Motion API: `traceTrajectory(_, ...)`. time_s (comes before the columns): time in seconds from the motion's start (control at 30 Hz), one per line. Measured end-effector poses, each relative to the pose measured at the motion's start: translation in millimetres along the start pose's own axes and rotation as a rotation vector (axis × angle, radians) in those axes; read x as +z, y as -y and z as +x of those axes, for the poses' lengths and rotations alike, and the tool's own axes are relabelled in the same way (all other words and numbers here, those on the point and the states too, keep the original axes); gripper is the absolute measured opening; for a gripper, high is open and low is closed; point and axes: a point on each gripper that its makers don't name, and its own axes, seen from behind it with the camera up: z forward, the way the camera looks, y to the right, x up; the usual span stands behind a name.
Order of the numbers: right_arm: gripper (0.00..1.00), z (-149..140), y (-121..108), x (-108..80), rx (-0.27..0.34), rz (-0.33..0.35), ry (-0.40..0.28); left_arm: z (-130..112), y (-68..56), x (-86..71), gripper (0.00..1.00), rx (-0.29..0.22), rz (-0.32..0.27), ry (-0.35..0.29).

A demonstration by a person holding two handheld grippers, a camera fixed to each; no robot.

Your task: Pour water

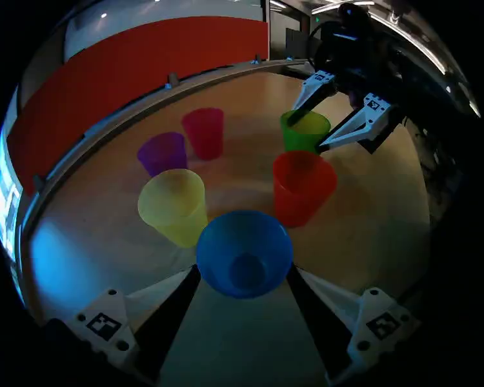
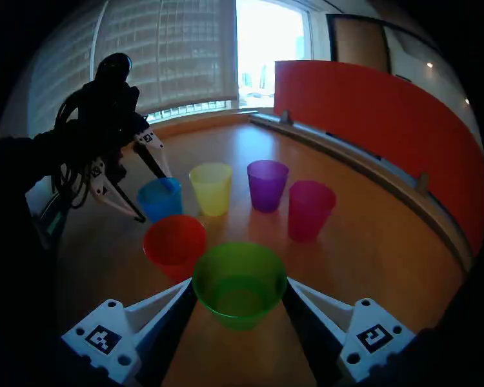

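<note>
I judge the step in hand to be the lift that comes before the pour: each of my grippers has a cup, and both cups stand upright on the table point(image 1: 364, 219). To do it well, I would choose one cup as the pourer and raise it straight up, clear of its neighbours. Then I'd bring its lip over the mouth of the other cup and tip slowly, leaving the receiver flat on the wood. The cups look thin and tapered, so I would squeeze only enough to hold; too much and one may buckle or creep up out of the fingers. I cannot tell whether either cup holds water. The cluster is tight. From left to right in the left gripper view, the yellow cup point(image 1: 174, 205) is just beside my blue one. The purple cup point(image 1: 163, 153) and the magenta cup point(image 1: 204, 132) stand behind it, toward the far edge under the red panel point(image 1: 145, 58). The red cup point(image 1: 303, 187) sits between the two held cups, so it is the one I'd most likely clip. The left gripper point(image 1: 242, 271) is closed partway around the blue cup point(image 1: 244, 248) on the near side of the table. Both fingers meet the cup's wall, so I read it as grasped. The right gripper point(image 2: 239, 284) is set about as wide around the green cup point(image 2: 240, 267) on the opposite side of the cluster, a finger against each flank, and I read that one as grasped too.
</note>
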Motion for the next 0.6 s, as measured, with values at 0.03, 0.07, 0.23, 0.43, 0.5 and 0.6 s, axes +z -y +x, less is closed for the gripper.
traceTrajectory(0.03, 0.91, -2, 0, 1.1, 0.000, 0.001, 0.003, -2, -0.9, -0.3, 0.99, -0.001, -0.001, 0.003)
traceTrajectory(0.07, 0.91, -3, 0, 2.2, 0.000, 0.002, 0.006, -4, -1.7, -0.6, 0.99, -0.002, -0.002, 0.006)
traceTrajectory(0.23, 0.91, -6, 0, 5.9, 0.003, 0.004, 0.012, -10, -2.3, -2.7, 0.99, -0.003, 0.005, 0.005)
traceTrajectory(0.43, 0.91, -11, 0, 7.8, 0.013, 0.003, 0.011, -13, -2.4, -5.6, 0.99, -0.011, 0.012, -0.006)
traceTrajectory(0.5, 0.91, -13, 1, 7.9, 0.016, 0.004, 0.008, -13, -3.5, -6.3, 0.99, -0.015, 0.009, -0.007)
traceTrajectory(0.6, 0.91, -14, 0, 7.0, 0.027, 0.003, 0.006, -15, -4.5, -6.8, 0.99, -0.018, 0.007, -0.006)
